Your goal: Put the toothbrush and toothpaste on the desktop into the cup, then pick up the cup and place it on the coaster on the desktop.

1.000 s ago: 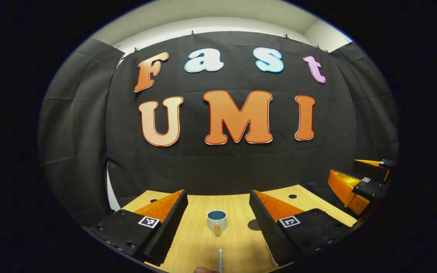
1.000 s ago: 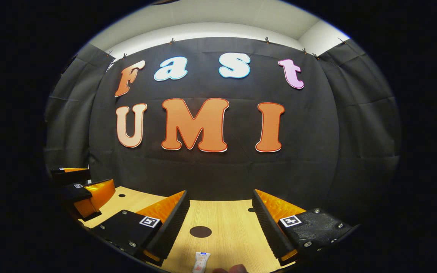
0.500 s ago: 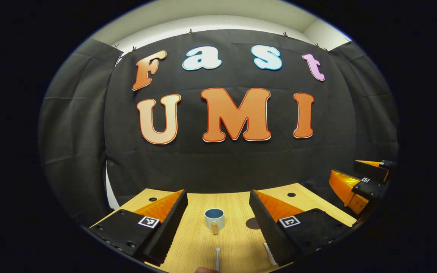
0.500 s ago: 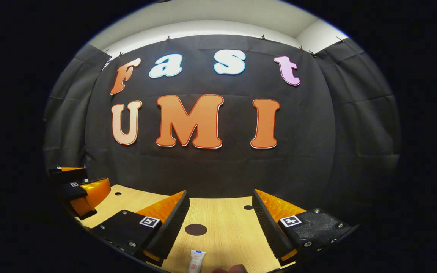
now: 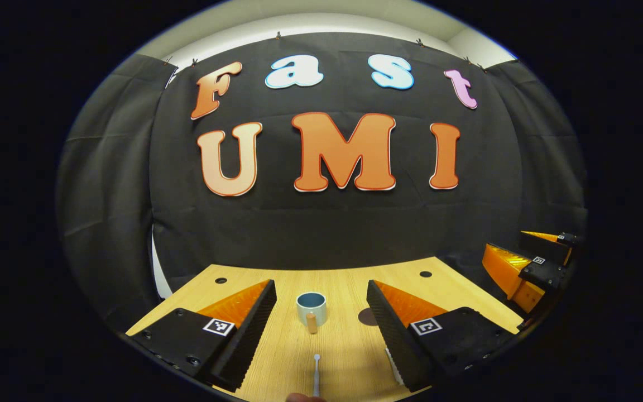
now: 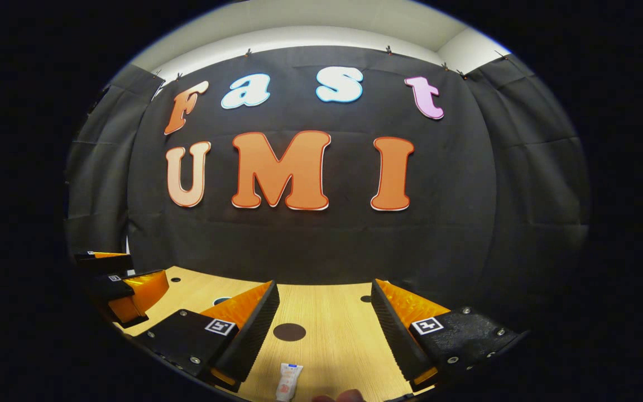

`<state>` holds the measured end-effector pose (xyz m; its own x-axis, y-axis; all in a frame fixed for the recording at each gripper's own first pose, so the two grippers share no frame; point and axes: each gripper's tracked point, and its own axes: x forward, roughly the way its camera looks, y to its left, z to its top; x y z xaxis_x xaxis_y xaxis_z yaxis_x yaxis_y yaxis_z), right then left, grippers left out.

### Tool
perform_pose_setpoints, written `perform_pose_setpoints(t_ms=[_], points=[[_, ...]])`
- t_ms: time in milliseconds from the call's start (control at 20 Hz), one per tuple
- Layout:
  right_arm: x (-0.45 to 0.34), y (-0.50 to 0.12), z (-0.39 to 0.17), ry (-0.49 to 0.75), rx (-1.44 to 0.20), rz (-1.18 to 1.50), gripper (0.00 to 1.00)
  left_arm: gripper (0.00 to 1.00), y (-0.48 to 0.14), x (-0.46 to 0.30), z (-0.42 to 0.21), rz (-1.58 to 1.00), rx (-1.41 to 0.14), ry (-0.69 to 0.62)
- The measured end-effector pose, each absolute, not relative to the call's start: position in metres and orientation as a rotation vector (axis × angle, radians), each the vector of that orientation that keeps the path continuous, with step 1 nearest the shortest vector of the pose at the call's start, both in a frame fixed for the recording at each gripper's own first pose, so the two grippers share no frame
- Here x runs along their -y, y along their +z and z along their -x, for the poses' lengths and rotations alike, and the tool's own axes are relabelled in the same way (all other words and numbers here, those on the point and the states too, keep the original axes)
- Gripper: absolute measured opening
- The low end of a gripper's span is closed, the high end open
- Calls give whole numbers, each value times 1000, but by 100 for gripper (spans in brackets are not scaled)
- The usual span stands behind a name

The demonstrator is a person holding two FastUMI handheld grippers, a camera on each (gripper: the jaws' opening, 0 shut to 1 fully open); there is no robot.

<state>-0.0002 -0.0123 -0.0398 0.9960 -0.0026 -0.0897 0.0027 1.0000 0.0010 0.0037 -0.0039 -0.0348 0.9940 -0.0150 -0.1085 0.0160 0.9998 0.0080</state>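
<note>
Toothbrush [image 5: 316,373]: lies on the desk [image 5: 344,285] between the left gripper [image 5: 321,329] fingers, cut off at the bottom edge.
Cup [image 5: 311,309]: upright beyond it, handle toward the camera.
Toothpaste [image 6: 287,381]: right gripper view, partly cut off.
Coaster [image 6: 289,331]: dark disc past the toothpaste.
Right gripper [image 6: 324,329]: fingers wide, empty.
Left gripper: fingers wide, empty.

Toothbrush [image 5: 316,373] before cup [image 5: 311,307], coaster [image 5: 367,316] perhaps right.
</note>
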Motion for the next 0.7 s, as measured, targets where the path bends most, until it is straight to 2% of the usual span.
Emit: perform_pose_setpoints(t_ms=[200,700], points=[[12,-67,3,11,-148,22,99,98,-75,9,-2,-19,-193,-30],[-3,-141,15,72,-340,73,99,98,-225,15,-10,-41,-389,-80]])
